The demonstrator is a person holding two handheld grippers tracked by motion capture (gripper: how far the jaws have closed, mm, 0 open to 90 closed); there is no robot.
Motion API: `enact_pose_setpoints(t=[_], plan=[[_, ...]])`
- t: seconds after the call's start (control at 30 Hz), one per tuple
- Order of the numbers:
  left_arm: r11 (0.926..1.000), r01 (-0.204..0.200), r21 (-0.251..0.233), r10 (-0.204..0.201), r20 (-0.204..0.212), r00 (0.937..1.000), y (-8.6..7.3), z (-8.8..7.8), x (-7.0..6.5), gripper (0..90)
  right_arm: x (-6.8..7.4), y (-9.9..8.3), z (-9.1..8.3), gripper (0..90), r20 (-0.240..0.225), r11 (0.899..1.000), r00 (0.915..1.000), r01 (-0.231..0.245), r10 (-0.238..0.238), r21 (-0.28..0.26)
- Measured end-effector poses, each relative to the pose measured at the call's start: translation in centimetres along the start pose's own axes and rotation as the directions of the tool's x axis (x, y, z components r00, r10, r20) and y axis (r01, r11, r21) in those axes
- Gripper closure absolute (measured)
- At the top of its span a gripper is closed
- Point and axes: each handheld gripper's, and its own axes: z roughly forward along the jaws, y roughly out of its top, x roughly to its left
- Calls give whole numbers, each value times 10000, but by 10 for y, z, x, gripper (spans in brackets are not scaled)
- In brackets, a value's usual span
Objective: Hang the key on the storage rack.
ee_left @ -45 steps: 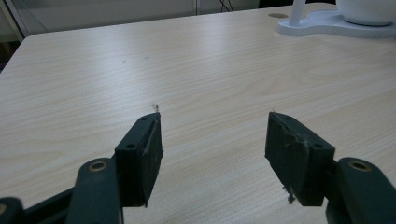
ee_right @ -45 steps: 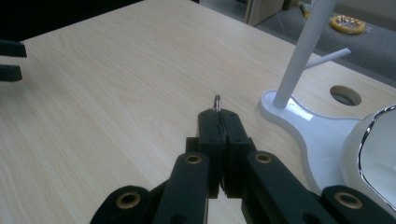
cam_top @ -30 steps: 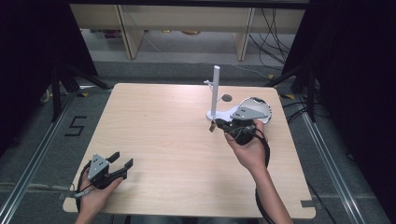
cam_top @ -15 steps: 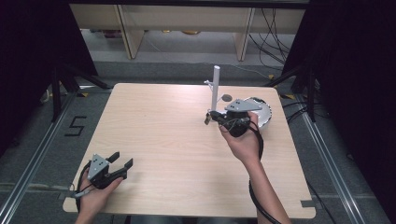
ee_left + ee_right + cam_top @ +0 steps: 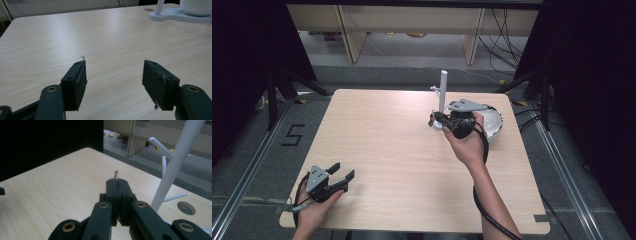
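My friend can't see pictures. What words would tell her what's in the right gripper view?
Two black jaws of the right gripper are shut on a small thin metal ring that pokes up at their tips, above a pale wooden table. A white branched stand rises just to the right.

Grey floor [image 5: 257,165], black curtains [image 5: 242,45], wooden shelving [image 5: 412,20], floor cables [image 5: 507,30]

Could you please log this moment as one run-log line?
right gripper: shut on ring | beside white stand | left gripper: open, nothing between jaws
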Motion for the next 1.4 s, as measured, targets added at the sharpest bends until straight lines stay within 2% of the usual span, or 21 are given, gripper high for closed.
enact_pose_setpoints(t=[0.03, 0.07, 0.13, 0.23, 0.3, 0.37, 0.4, 0.57, 0.6, 0.87, 1.03, 1.17, 1.23, 1.27, 1.37, 1.4], plan=[[10000, -6, 0, 6, 1, 10000, 0, 0, 0, 359, -2, 1, 1, 896, 127, 9999, 9998, 138, -137, -89], [10000, -2, 2, 2, -2, 10000, 0, 0, 0, 359, -1, 2, 1, 896, 109, 10000, 9999, -74, 74, -26], [10000, 5, 3, -5, 2, 10000, 0, 0, 0, 359, -3, 5, 3, 896, 213, 9999, 9998, -26, 29, -122], [10000, -9, 1, 9, 5, 10000, 0, 0, 0, 359, -6, 9, 7, 896, 134, 9998, 9999, -53, 55, -176], [10000, -1, -1, 1, 6, 10000, 0, 0, 0, 359, -7, 13, 9, 896, 288, 9999, 9996, 1, 3, -136], [10000, 31, -13, -31, 3, 10000, 0, 0, 0, 359, -5, 17, 12, 896, 245, 9996, 9993, -289, 291, -66], [10000, 71, -37, -71, 15, 10000, 0, 0, 0, 358, -6, 21, 17, 896, 220, 9995, 9996, -172, 178, -274], [10000, 75, -46, -75, 32, 10000, 0, 0, 1, 358, -10, 29, 23, 896, 402, 9996, 9991, -127, 137, -252], [10000, 68, -44, -68, 32, 10000, 0, 0, 1, 358, -11, 30, 26, 896, 312, 9993, 9993, -178, 188, -336], [10000, 40, -32, -40, 46, 10000, 0, 0, 0, 358, -18, 41, 39, 896, 477, 9964, 9954, -826, 834, -186], [10000, 15, 45, -15, 36, 10000, 0, 0, 0, 359, -23, 42, 44, 896, 409, 9952, 9945, -956, 965, -231], [10000, 55, -1, -55, 50, 10000, 0, 0, 1, 359, -26, 43, 48, 896, 522, 9923, 9910, -1230, 1234, -124], [10000, 66, -75, -65, 124, 9999, 0, 1, 1, 358, -29, 43, 50, 896, 566, 9937, 9921, -1116, 1122, -139], [10000, 59, -71, -59, 124, 9999, 0, 1, 1, 359, -29, 43, 51, 896, 592, 9918, 9901, -1269, 1275, -138], [10000, 10, 7, -10, 59, 10000, 0, 0, 0, 359, -31, 43, 52, 896, 616, 9928, 9909, -1192, 1198, -123], [10000, 16, 9, -16, 57, 10000, 0, 0, 0, 359, -31, 42, 52, 896, 698, 9909, 9884, -1347, 1347, -49]])
